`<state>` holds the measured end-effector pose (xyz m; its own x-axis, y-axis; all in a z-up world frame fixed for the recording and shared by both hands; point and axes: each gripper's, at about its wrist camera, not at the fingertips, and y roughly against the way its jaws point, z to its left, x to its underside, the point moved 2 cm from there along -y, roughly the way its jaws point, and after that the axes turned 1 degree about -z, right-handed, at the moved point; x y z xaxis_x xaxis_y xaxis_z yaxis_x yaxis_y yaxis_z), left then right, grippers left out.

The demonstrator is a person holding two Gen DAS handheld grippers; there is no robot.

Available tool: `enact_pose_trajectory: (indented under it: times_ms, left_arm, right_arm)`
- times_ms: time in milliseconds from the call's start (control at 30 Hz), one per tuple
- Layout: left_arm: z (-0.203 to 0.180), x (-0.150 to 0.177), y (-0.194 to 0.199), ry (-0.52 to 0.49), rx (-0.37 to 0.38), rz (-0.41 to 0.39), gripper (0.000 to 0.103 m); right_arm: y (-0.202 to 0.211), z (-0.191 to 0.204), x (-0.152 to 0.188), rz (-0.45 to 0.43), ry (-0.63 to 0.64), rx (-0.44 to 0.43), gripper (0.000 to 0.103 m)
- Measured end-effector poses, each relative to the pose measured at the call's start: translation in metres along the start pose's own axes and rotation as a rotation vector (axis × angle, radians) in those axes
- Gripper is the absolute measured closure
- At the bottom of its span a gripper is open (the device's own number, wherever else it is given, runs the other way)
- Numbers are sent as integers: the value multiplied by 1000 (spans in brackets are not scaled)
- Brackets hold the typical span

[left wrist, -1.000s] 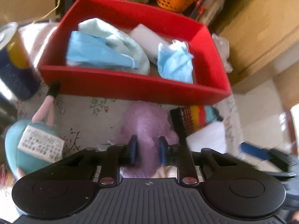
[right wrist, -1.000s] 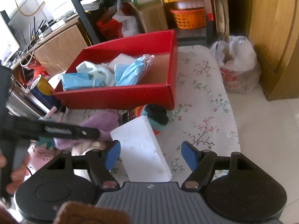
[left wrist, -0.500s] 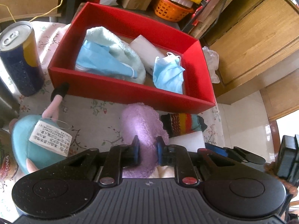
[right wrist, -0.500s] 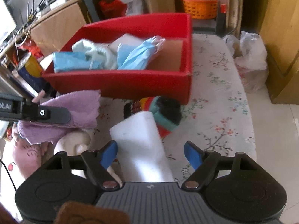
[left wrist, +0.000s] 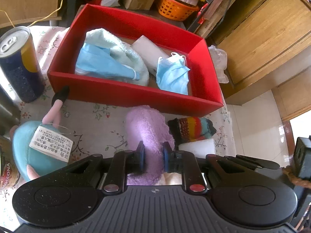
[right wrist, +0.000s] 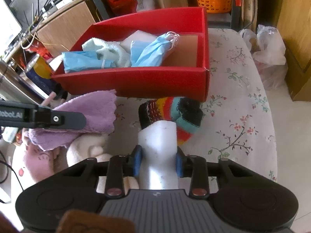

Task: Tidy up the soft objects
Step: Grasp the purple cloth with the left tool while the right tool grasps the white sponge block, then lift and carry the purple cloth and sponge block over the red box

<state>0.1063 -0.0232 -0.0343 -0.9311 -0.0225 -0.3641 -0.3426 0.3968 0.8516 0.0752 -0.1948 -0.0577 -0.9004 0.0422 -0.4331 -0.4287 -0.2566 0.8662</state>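
My left gripper [left wrist: 152, 158] is shut on a purple fluffy towel [left wrist: 148, 130], held above the flowered table just in front of the red box [left wrist: 136, 97]; the towel also shows in the right wrist view [right wrist: 93, 112]. My right gripper [right wrist: 158, 164] is shut on a white foam sponge [right wrist: 158, 141], squeezing its sides in. The red box [right wrist: 136, 81] holds blue face masks [left wrist: 172, 75], a pale green towel [left wrist: 118, 46] and a white sponge [left wrist: 148, 50]. A striped knitted sock [right wrist: 175, 112] lies in front of the box.
A blue and yellow can [left wrist: 19, 64] stands left of the box. A teal plush toy with a tag [left wrist: 38, 149] and pink and cream plush toys [right wrist: 58, 155] lie at the left. A plastic bag [right wrist: 268, 50] sits beyond the table's right edge.
My right gripper has closed on the white sponge. My left gripper has lifted the purple towel and drawn back a little from the red box.
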Motion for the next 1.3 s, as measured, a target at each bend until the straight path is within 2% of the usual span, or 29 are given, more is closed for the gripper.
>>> enact_pose_trajectory:
  times_ms: [267, 400, 533, 1300]
  left_arm:
    - [-1, 0, 3, -4, -3, 0, 86]
    - [-3, 1, 6, -8, 0, -3, 84]
    - [-3, 1, 7, -8, 0, -6, 84]
    - [-26, -8, 57, -35, 71, -132, 84]
  right_arm:
    - [5, 6, -1, 6, -3, -45, 103]
    - [-1, -4, 1, 48, -73, -82, 103]
    - [4, -4, -1, 32, -80, -83, 103]
    - [82, 2, -34, -247, -90, -124, 103]
